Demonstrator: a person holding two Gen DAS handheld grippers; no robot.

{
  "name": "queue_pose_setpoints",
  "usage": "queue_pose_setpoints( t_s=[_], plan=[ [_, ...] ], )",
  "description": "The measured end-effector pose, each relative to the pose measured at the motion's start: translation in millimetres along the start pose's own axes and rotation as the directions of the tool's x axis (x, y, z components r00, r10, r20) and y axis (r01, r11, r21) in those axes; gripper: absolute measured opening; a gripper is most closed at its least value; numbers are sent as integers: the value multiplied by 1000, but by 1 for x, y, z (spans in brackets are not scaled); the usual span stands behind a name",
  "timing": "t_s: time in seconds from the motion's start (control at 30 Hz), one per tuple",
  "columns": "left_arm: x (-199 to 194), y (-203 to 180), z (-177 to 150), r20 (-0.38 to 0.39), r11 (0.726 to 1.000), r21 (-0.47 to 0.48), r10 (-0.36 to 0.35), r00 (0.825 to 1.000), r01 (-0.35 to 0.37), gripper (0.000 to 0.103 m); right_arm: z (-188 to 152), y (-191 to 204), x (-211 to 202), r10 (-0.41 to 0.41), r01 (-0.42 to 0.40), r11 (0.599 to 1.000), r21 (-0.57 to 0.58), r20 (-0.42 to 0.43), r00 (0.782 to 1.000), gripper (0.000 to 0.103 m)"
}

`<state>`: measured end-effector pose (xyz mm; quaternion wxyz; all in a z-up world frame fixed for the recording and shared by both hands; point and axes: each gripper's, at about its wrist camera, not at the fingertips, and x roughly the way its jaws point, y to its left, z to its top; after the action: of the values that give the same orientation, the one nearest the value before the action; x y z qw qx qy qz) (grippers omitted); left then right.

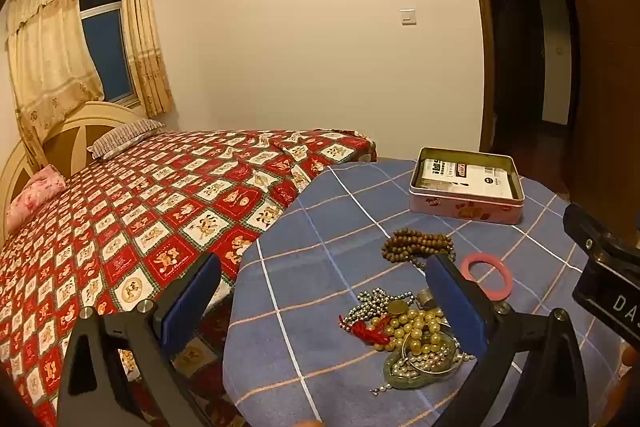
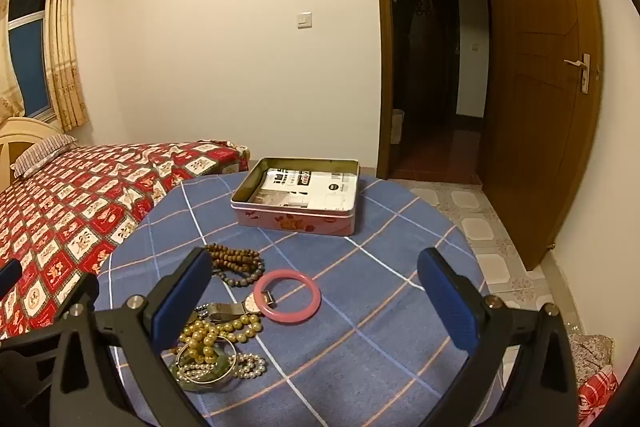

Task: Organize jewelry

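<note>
On a round table with a blue checked cloth (image 2: 360, 307) lies a heap of jewelry (image 1: 412, 339): yellowish pearl beads (image 2: 216, 337), silver bead chains, a red knot, a bangle and a wristwatch (image 2: 250, 305). Behind the heap lie brown wooden beads (image 1: 418, 245) and a pink ring bangle (image 2: 288, 295). An open pink tin box (image 2: 298, 201) with printed paper inside stands at the table's far side. My left gripper (image 1: 324, 311) hovers open above the table's left edge, the heap by its right finger. My right gripper (image 2: 316, 307) hangs open over the pink bangle, empty.
A bed with a red patterned cover (image 1: 140, 227) runs along the table's left side. An open wooden door (image 2: 540, 87) and a dark hallway lie behind on the right, with tiled floor (image 2: 480, 227) beyond the table's edge.
</note>
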<state>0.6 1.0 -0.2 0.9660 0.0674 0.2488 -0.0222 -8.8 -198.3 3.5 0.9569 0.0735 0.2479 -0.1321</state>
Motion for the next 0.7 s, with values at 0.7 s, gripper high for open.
queue_pose_setpoints(
  t_s=[0.7],
  plan=[
    [15, 2, -9, -59, 999, -25, -24, 998, 22, 102, -2, 1, 9, -10, 10, 1000, -14, -17, 1000, 103]
  ],
)
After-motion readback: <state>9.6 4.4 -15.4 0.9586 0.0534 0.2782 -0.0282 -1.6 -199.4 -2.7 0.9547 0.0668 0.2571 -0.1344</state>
